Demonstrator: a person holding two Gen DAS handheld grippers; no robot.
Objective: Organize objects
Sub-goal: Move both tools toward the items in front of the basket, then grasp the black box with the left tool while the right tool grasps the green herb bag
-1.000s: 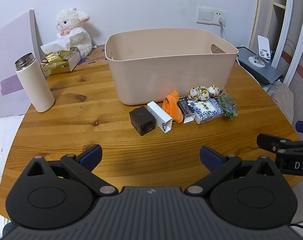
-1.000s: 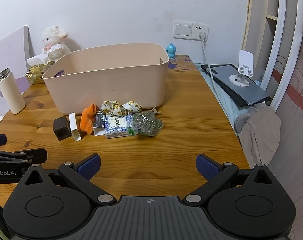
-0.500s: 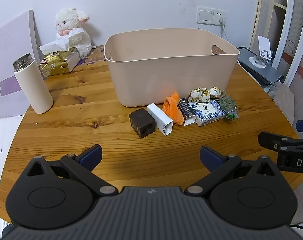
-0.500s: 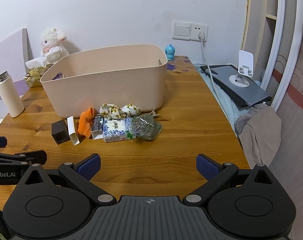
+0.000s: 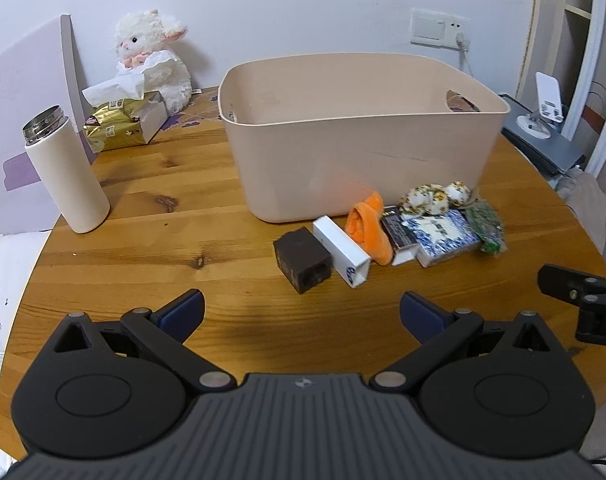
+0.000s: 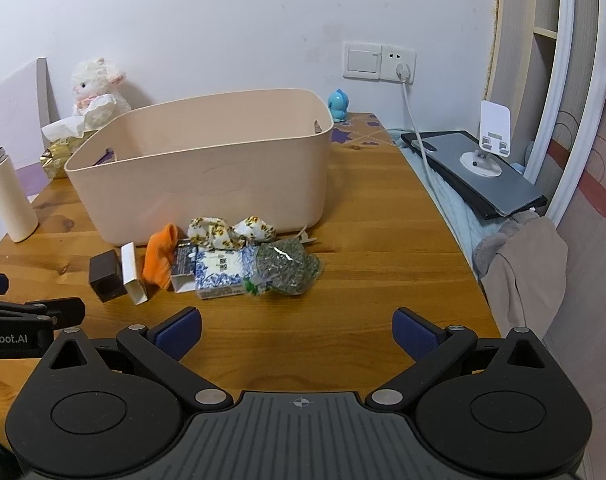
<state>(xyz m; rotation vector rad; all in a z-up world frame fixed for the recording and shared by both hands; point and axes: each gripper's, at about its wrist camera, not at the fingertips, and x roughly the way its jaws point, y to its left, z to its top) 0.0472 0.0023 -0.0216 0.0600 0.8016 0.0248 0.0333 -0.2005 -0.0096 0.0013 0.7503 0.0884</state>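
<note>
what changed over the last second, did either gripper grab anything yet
Nothing was grabbed. The left gripper and right gripper both hover over the table with jaws open and empty. In the right wrist view the items appear slightly farther and lower, so that gripper seems to have drawn back and risen a little. The row of small items and the beige bin stayed put.

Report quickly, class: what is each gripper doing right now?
Left gripper: open, holding nothing, above the table.
Right gripper: open, holding nothing.
</note>
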